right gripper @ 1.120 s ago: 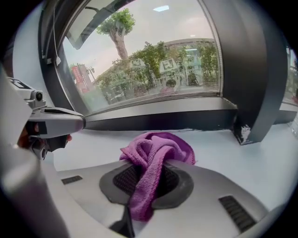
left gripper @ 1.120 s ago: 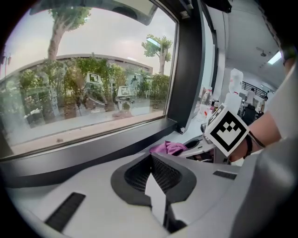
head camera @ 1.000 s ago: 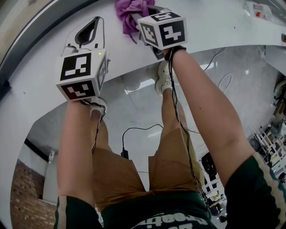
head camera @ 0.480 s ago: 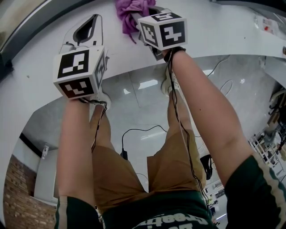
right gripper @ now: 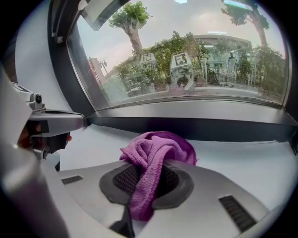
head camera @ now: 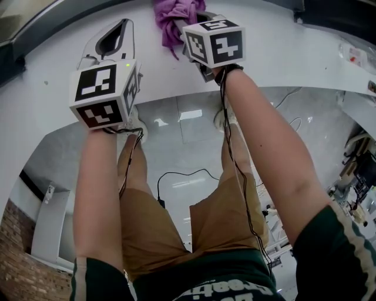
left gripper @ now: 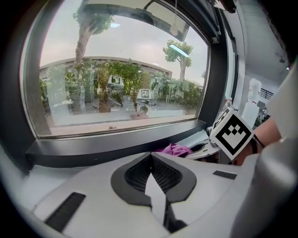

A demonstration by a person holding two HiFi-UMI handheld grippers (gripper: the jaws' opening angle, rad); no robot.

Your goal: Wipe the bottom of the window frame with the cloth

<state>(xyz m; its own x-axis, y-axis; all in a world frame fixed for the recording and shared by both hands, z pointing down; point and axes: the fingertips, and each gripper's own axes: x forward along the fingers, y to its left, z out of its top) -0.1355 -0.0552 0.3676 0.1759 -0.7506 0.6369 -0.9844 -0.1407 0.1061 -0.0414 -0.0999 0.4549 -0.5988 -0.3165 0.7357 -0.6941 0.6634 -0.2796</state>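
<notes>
A purple cloth [right gripper: 156, 148] is bunched between the jaws of my right gripper [right gripper: 151, 167], which is shut on it, with a tail hanging down toward the camera. The cloth [head camera: 173, 17] lies over the white sill [head camera: 282, 41], a short way in front of the dark bottom rail of the window frame [right gripper: 209, 129]. My left gripper [left gripper: 150, 157] is shut with nothing in it. It hovers over the sill to the left of the right one, near the same dark rail [left gripper: 107, 146]. From there the cloth [left gripper: 175, 149] and the right gripper's marker cube [left gripper: 231, 133] show at the right.
The window glass [left gripper: 116, 83] looks out on trees and buildings. The dark side posts of the frame [right gripper: 65, 65] rise at either end. Below the sill's curved edge are the person's legs, a glossy floor and a black cable [head camera: 176, 173]. Cluttered shelving [head camera: 352, 182] stands at the far right.
Both grippers keep nearly the same places on the sill, with the cloth still in the right one. The feet and the floor below have shifted in the view.
</notes>
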